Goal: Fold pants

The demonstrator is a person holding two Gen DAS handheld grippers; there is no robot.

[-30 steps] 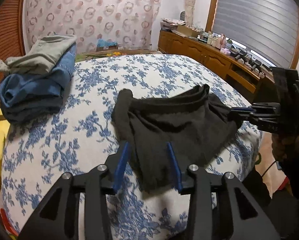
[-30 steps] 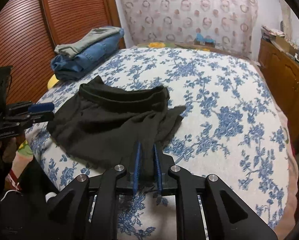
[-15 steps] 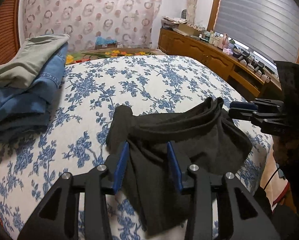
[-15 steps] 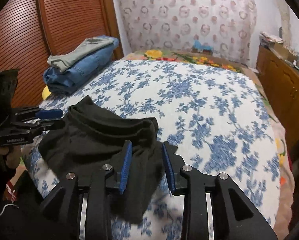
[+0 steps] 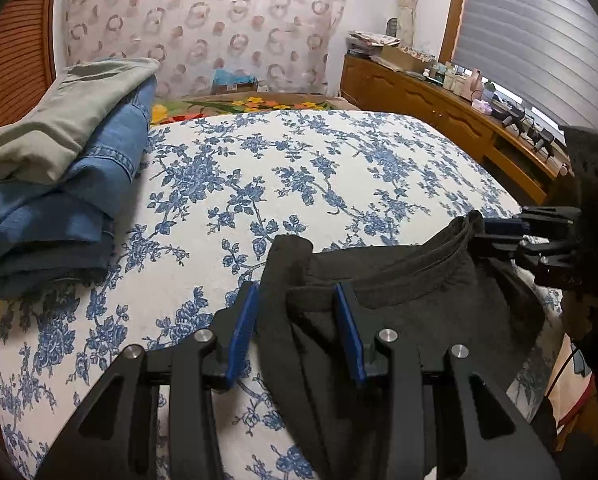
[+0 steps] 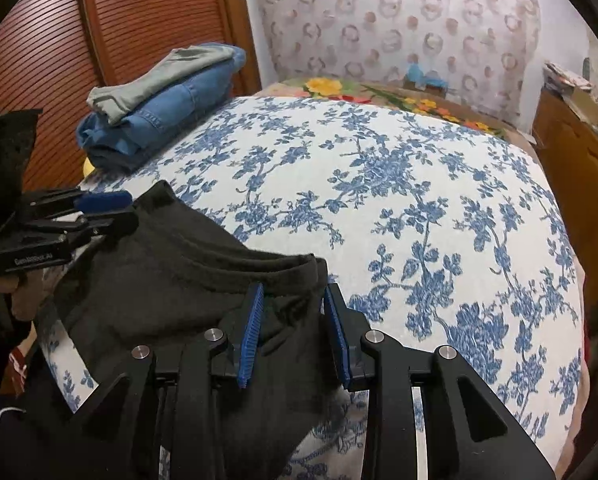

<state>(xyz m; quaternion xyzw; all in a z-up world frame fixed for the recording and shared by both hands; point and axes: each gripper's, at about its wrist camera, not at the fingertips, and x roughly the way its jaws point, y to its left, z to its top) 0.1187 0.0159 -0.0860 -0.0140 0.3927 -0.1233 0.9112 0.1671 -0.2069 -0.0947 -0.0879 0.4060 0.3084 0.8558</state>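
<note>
The bed [image 6: 439, 208], under its blue-flowered cover, is the work surface, and everything sits relative to it. At its far left corner a stack of folded clothes [image 6: 159, 104] waits well clear, probably finished work. The black pants [image 5: 399, 300] lie bunched at the bed's near edge, waistband facing the middle, seemingly so both corners can be reached. The left gripper [image 5: 295, 328] straddles the left waistband corner, jaws part open with cloth loose between them. The right gripper [image 6: 293, 330] has just been opening; its pads bracket the right corner without pinching, likely repositioning for a fresh grip.
</note>
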